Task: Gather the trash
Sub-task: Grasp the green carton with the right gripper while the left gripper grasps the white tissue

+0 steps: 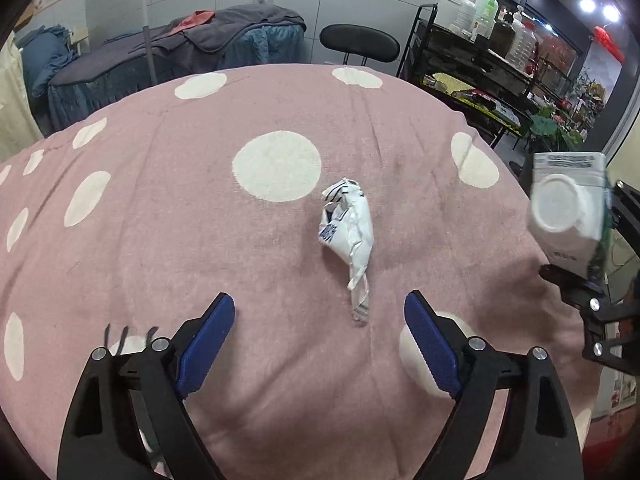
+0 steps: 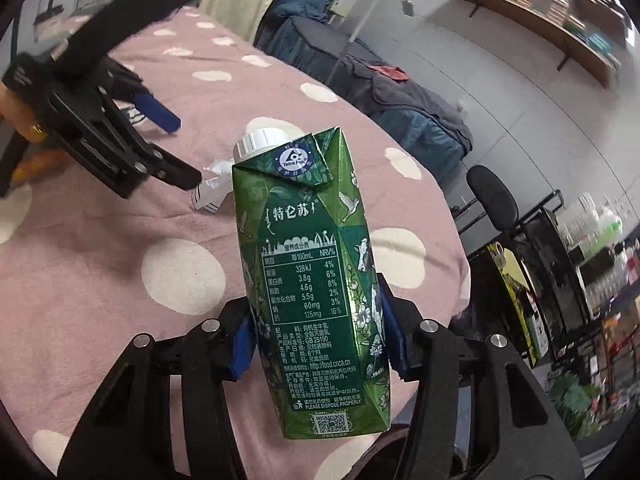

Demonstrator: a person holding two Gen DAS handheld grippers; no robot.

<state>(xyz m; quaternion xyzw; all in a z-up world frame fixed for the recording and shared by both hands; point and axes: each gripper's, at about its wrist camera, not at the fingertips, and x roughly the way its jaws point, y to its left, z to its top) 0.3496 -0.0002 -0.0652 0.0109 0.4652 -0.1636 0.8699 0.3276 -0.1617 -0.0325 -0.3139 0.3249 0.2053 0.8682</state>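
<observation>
On the pink spotted cloth lies one piece of trash, a crumpled white wrapper; a second piece, one green milk carton with a white screw cap, is off the cloth in the right gripper. Its two blue pads pinch the carton's lower sides, cap end pointing away at 12 o'clock. No bin shows in either view. The left gripper hovers above the cloth with its jaws spread wide and nothing between them; the wrapper sits just ahead of the tips, at about 12 o'clock from them. In the left view the carton hangs at 3 o'clock, past the cloth's edge. Around the cloth stand one black chair at 12 o'clock, a black rack of bottles at 1 o'clock and a bed with grey covers at 11 o'clock. Nothing lies between the left gripper and the wrapper.
</observation>
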